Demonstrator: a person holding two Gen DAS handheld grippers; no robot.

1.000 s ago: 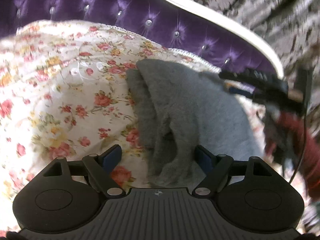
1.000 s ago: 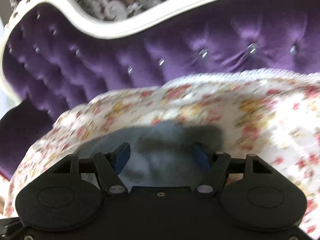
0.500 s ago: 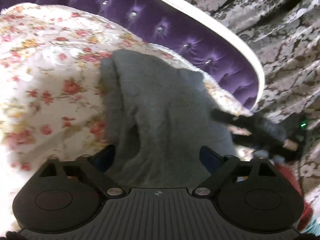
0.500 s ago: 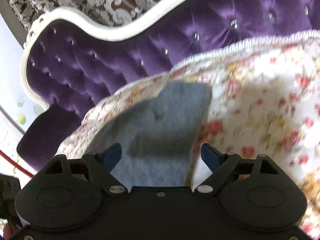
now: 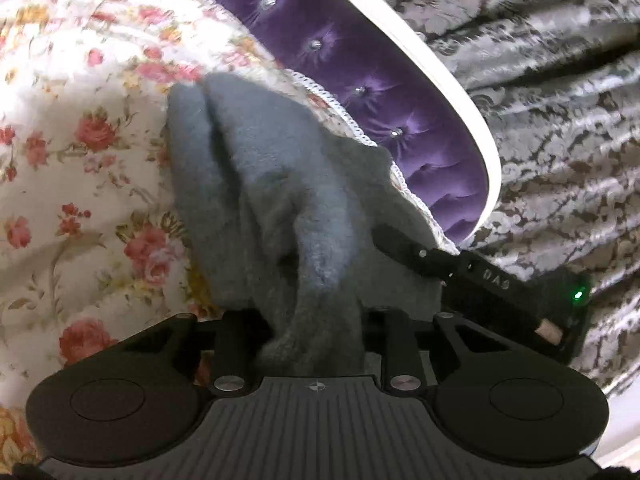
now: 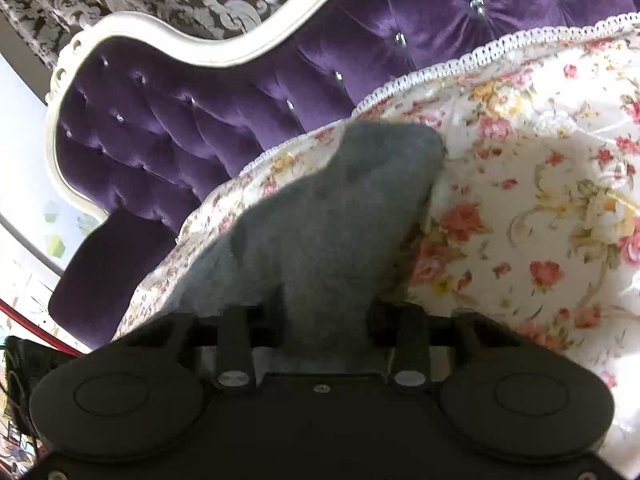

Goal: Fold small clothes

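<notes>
A small grey fleecy garment (image 5: pixel 272 184) lies on a floral bed cover (image 5: pixel 80 160). My left gripper (image 5: pixel 312 320) is closing on the garment's near edge, and a bunched fold of it is pinched between the fingers. In the right wrist view the same grey garment (image 6: pixel 340 208) runs away from me, and my right gripper (image 6: pixel 326 312) is closing on another edge, with cloth squeezed between its fingers. The right gripper's black fingers (image 5: pixel 404 244) show at the garment's right side in the left wrist view. The pads are hidden by cloth.
A purple tufted headboard (image 6: pixel 200 120) with a white frame (image 5: pixel 440 80) rises right behind the floral cover (image 6: pixel 540 200). A grey patterned curtain (image 5: pixel 560 140) hangs beyond it. The cover's lace edge (image 6: pixel 460 68) runs close to the garment.
Both grippers' jaws went from wide apart around the garment's edge to pinched on it. Both dipped lower and rolled, and the cloth now bunches up between the fingers.
</notes>
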